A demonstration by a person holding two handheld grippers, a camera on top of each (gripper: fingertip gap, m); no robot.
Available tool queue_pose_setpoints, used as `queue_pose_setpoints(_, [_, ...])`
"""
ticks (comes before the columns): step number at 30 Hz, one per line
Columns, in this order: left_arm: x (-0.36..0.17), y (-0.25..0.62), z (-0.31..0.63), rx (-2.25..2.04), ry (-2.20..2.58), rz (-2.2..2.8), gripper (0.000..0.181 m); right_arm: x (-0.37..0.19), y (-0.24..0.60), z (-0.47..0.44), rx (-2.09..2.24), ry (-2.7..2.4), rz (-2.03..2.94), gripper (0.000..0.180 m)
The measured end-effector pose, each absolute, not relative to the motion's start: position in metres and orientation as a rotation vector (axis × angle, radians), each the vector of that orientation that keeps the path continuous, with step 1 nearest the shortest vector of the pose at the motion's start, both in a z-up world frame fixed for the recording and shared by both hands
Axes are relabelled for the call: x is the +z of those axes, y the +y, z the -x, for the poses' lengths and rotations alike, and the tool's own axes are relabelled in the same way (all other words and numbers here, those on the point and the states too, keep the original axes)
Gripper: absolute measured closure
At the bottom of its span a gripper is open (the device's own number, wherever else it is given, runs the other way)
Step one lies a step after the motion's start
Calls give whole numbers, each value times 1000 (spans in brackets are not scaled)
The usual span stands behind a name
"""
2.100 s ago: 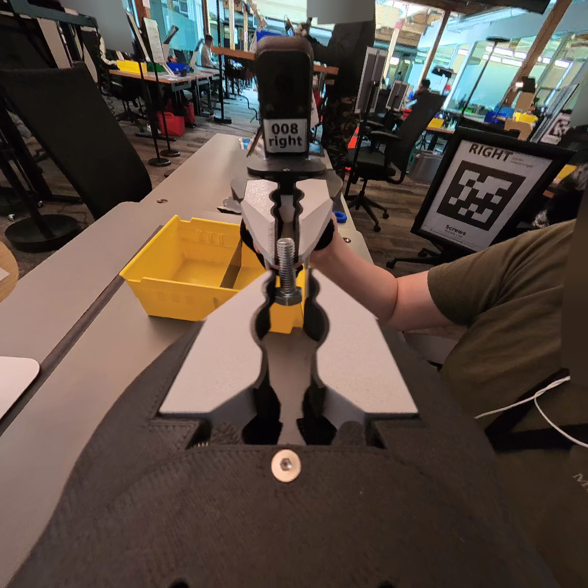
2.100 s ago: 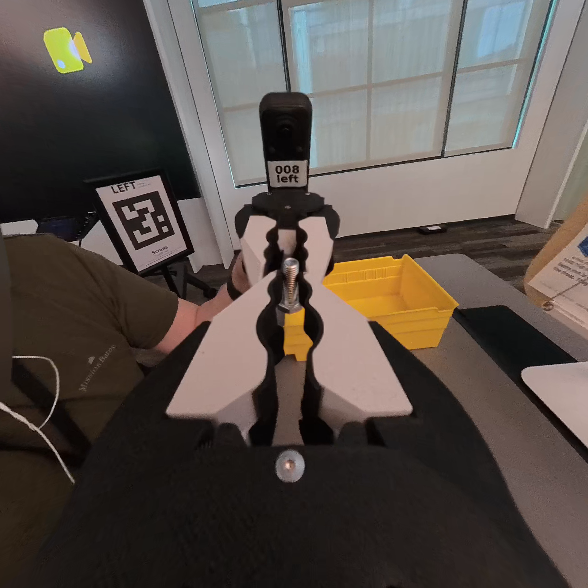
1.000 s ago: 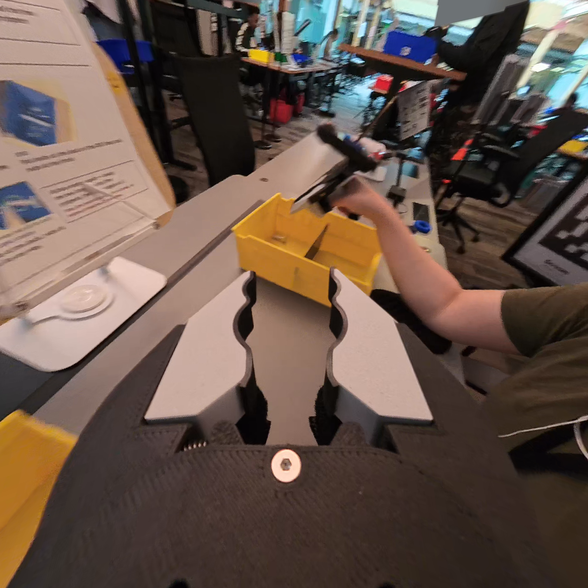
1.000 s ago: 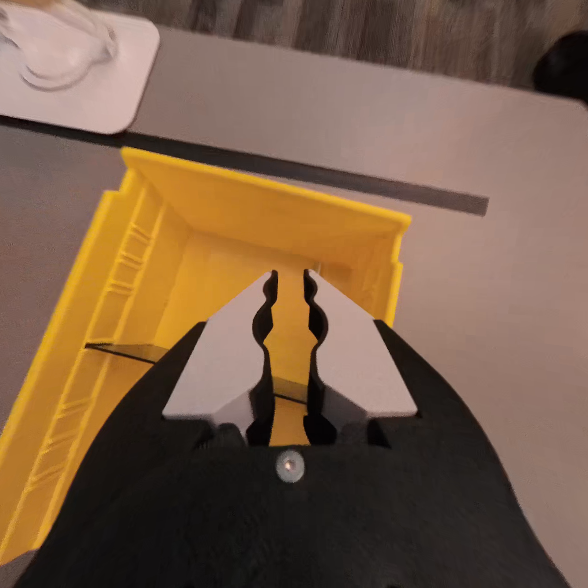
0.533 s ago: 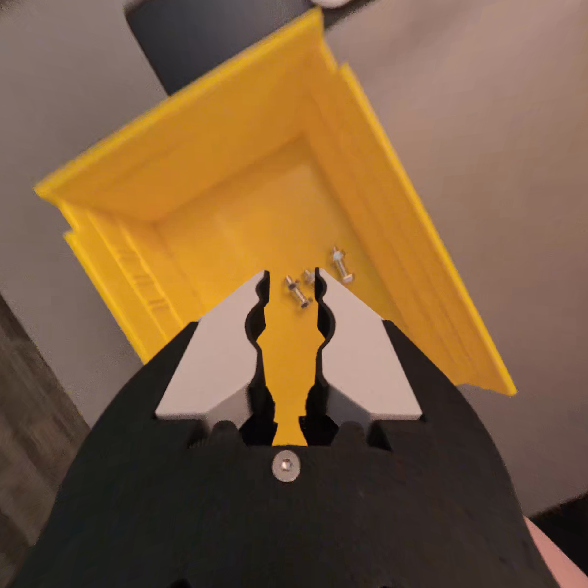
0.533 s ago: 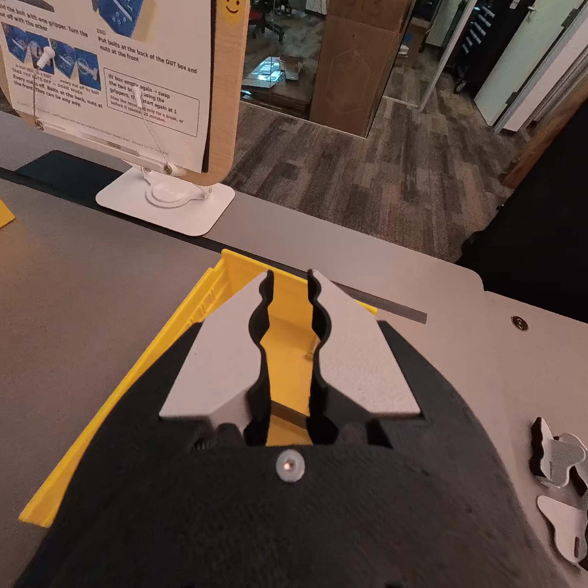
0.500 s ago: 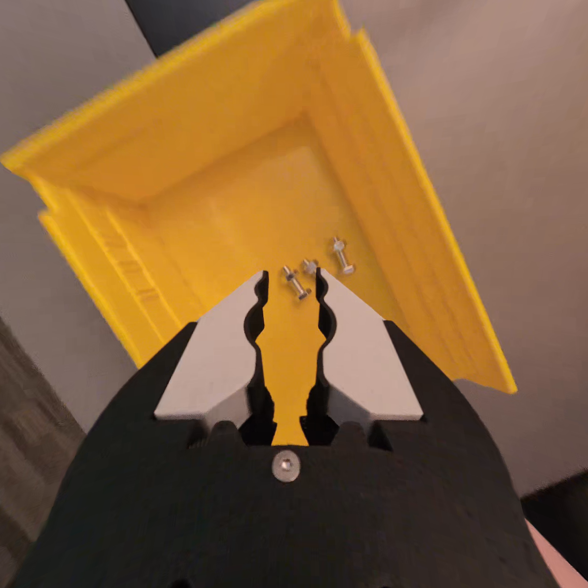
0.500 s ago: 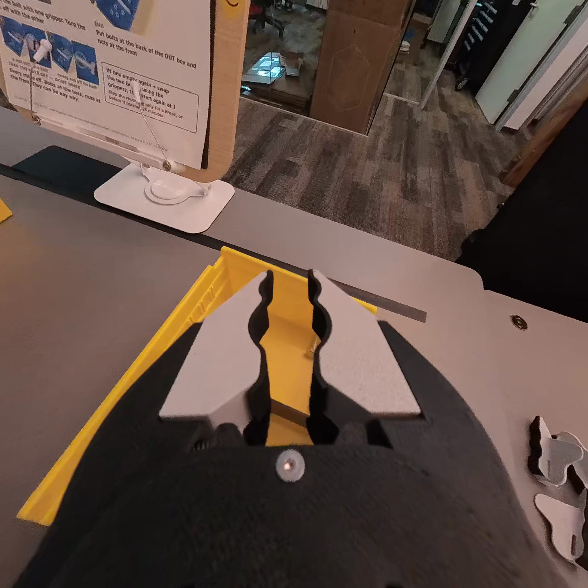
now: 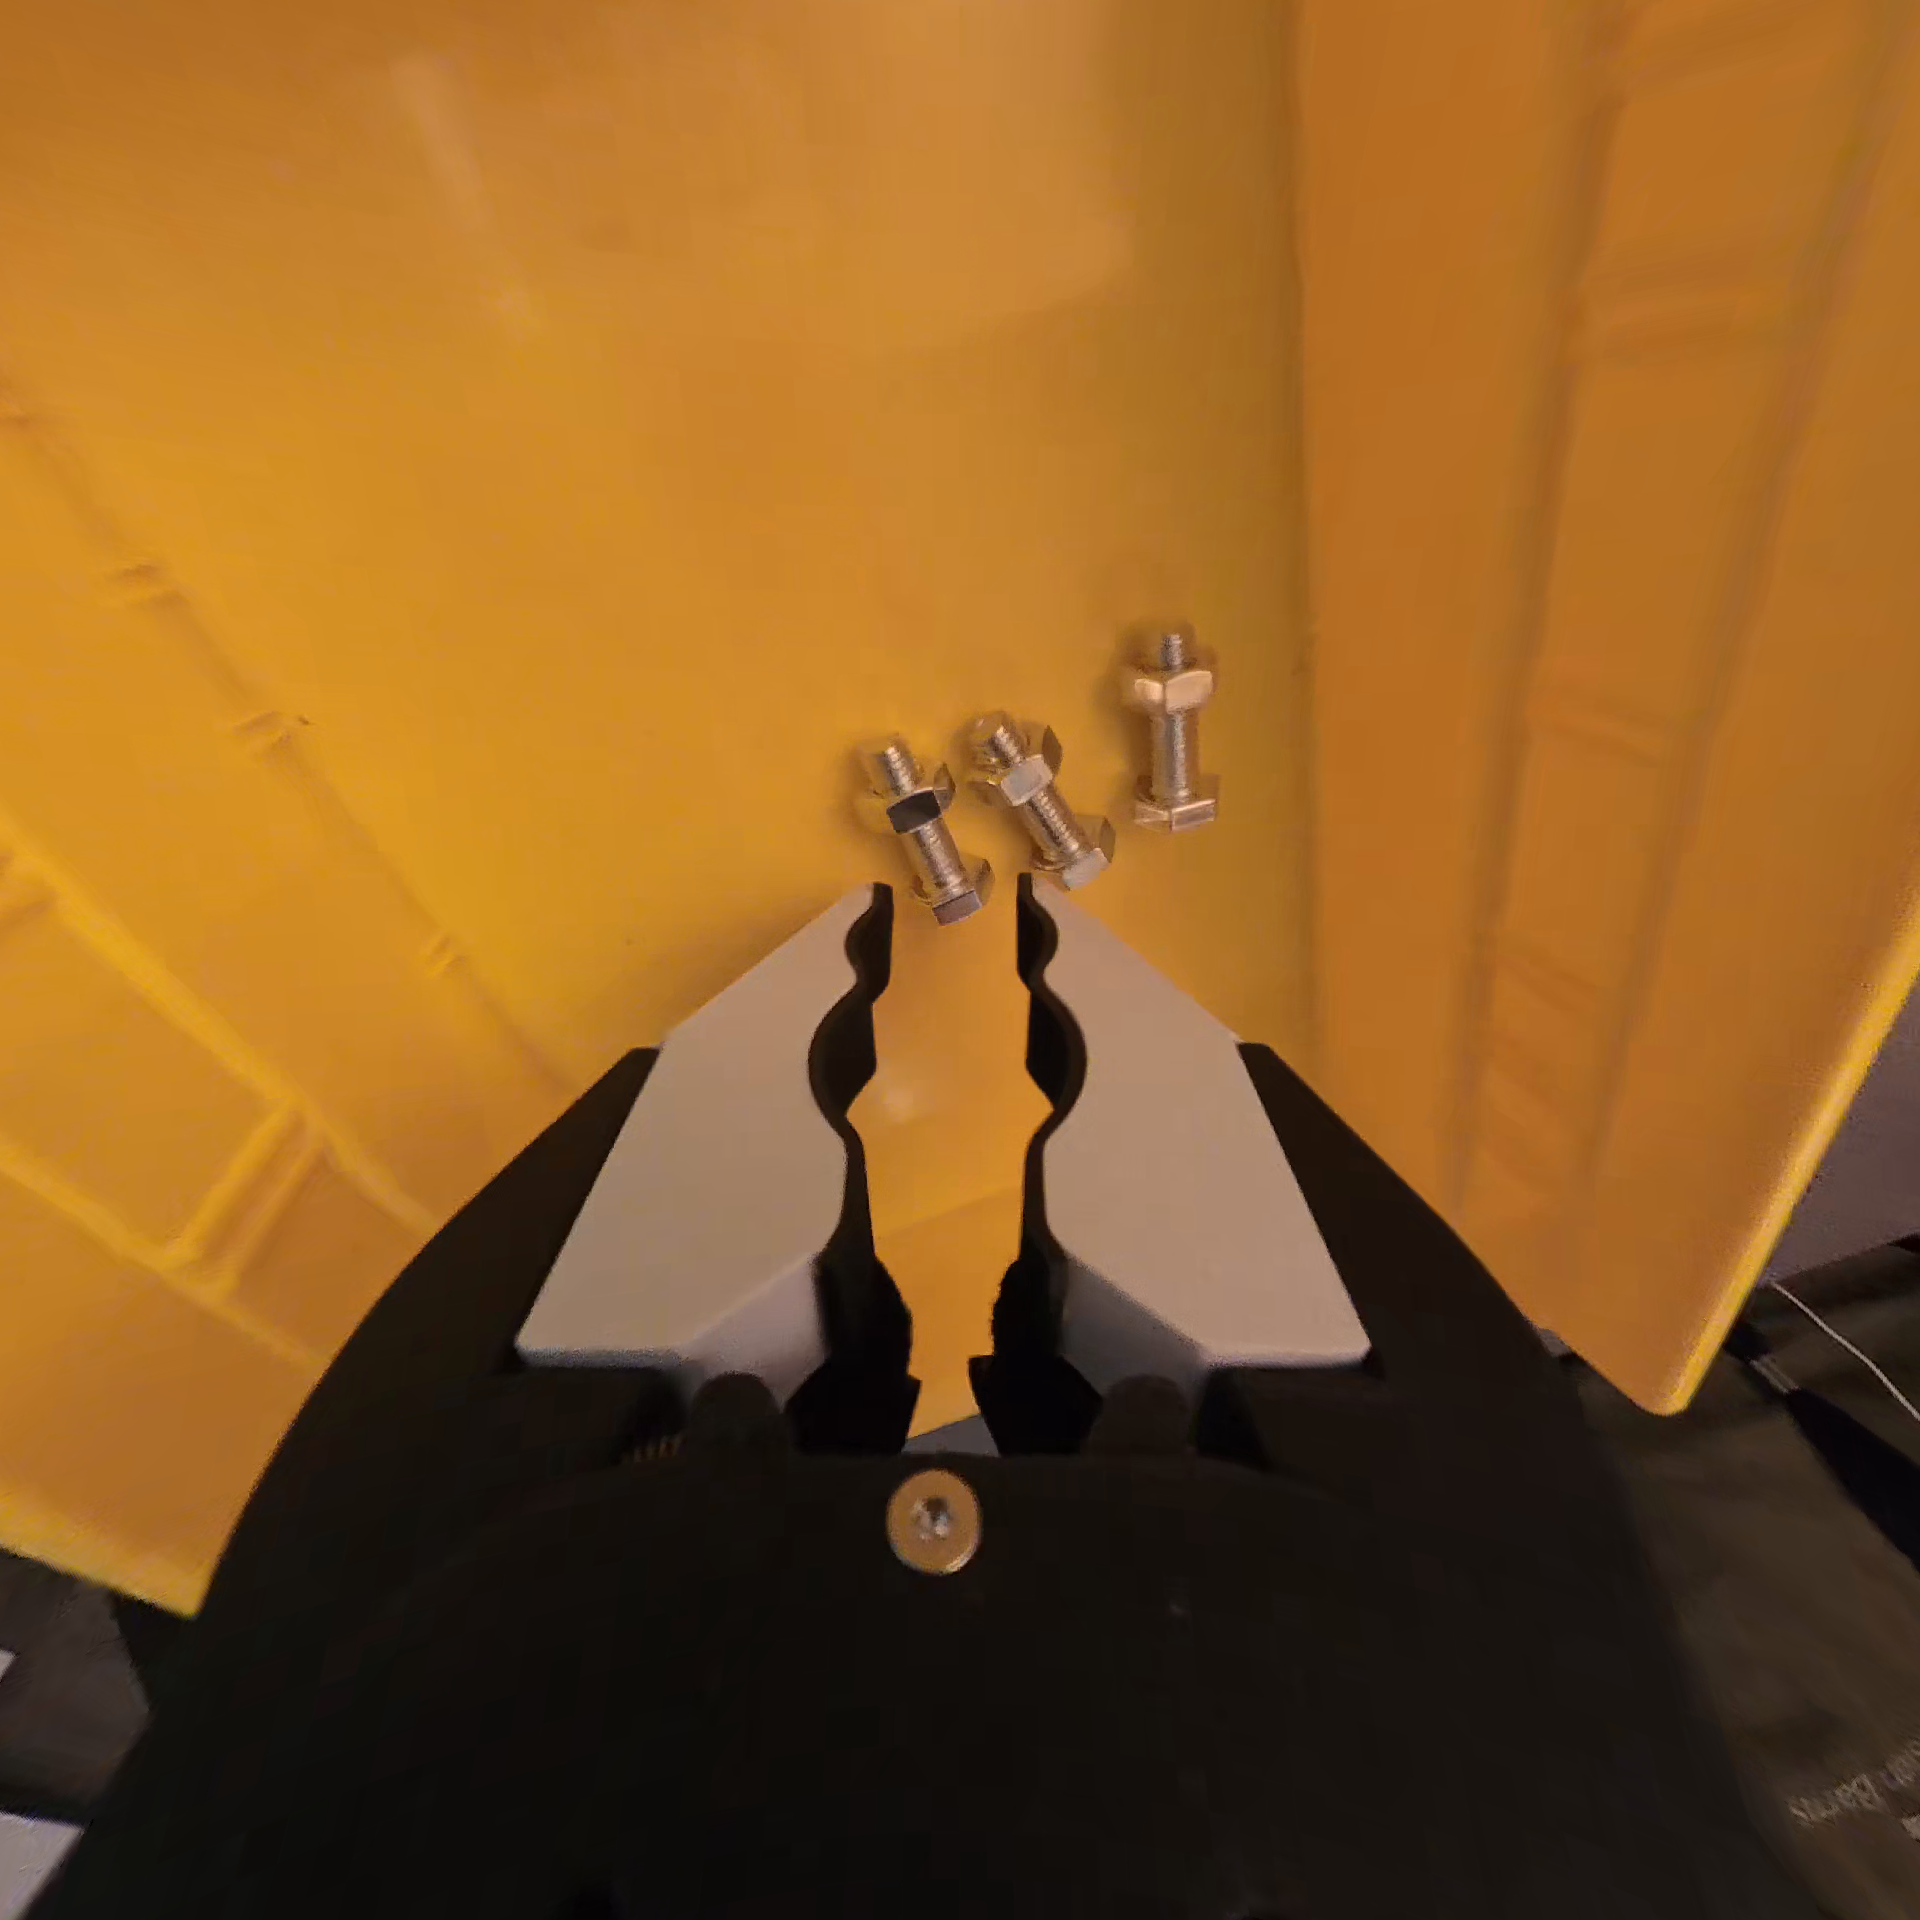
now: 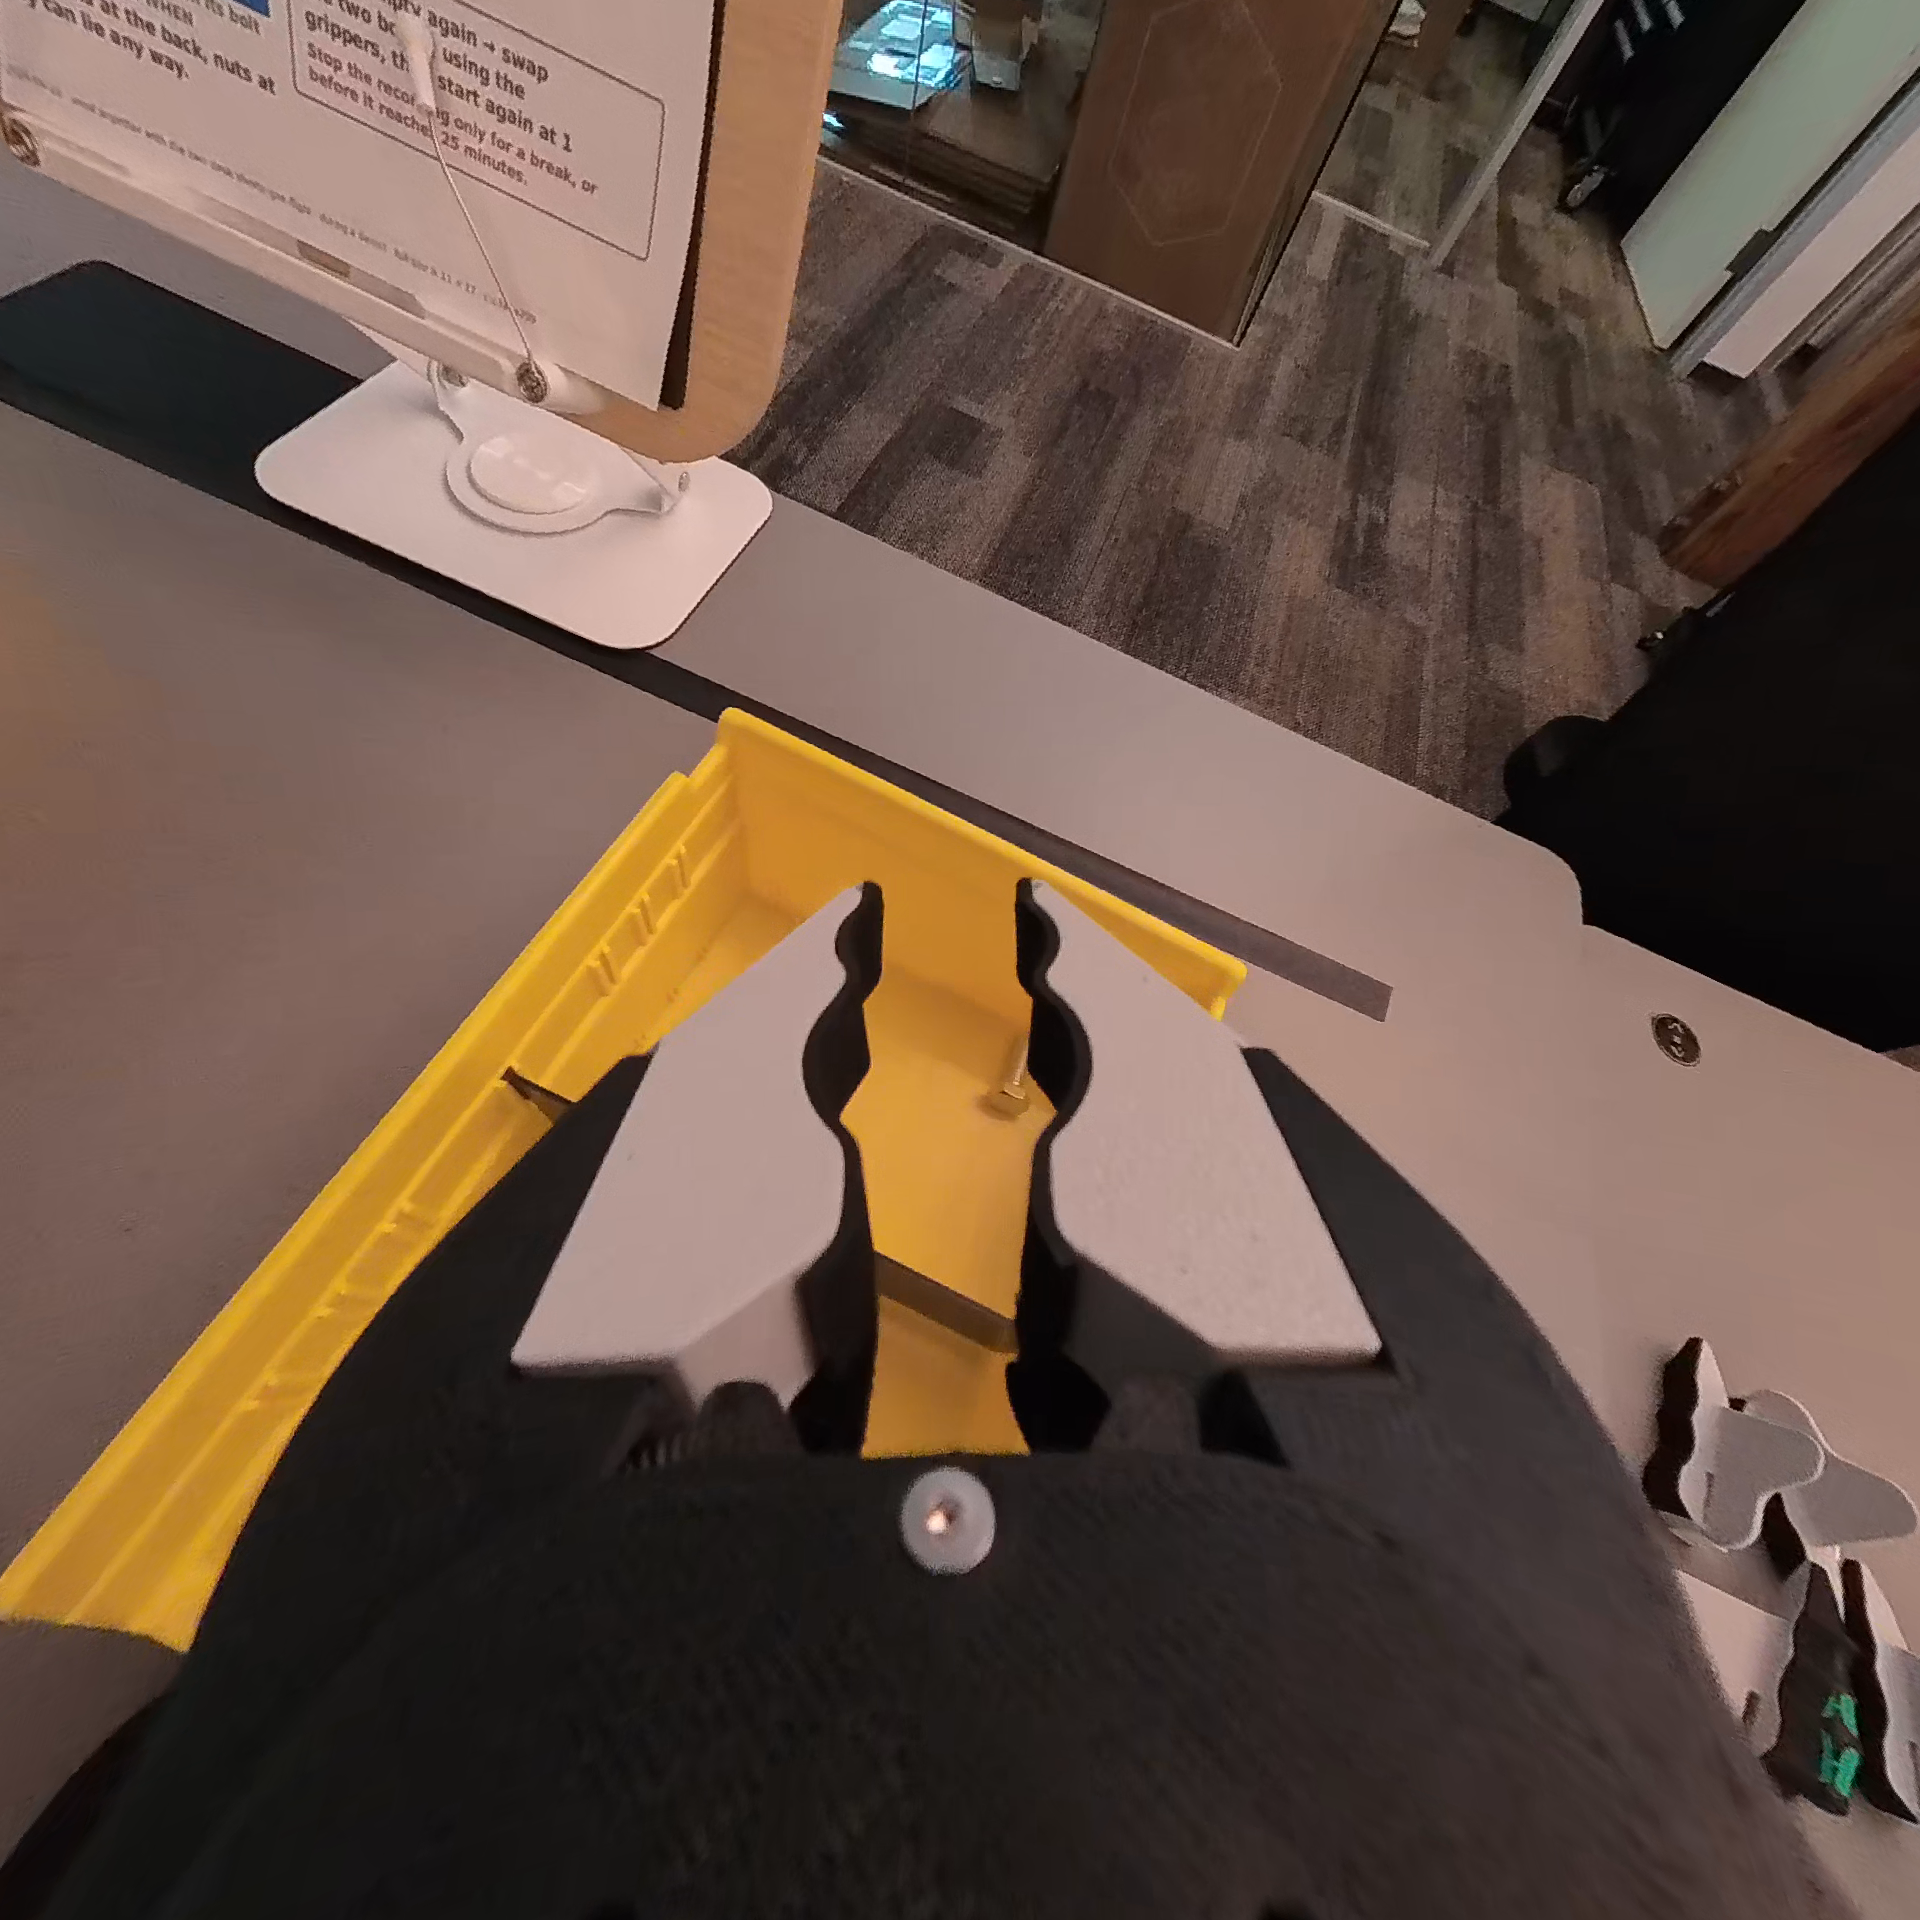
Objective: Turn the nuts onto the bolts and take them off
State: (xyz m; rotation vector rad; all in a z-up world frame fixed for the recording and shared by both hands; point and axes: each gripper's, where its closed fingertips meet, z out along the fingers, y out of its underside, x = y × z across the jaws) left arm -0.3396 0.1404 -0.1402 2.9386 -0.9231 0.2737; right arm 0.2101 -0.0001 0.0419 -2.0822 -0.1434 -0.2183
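Left gripper [image 9: 951, 896] is hovering, jaws parted and empty, over three nutted bolts [image 9: 1039, 805] lying by the right wall of a yellow bin [image 9: 520, 416]. Right gripper [image 10: 945, 899] is hanging likewise released above another divided yellow bin [image 10: 623, 894], one bare bolt [image 10: 1011, 1086] lying in its far compartment, near the desk's [image 10: 260, 831] far edge.

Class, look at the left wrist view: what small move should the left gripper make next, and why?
Probably ease the open left gripper forward and close on the nearest silver bolt with its nut: it lies just beyond the fingertips on the yellow plastic bin's floor, and the gripper holds nothing.
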Motion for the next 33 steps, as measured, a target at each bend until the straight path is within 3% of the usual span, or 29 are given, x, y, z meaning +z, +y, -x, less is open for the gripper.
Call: queue_pose_setpoints(33, [-160, 143, 334, 333, -793, -2904, 172, 23, 23, -203, -258, -216, 2194, 153])
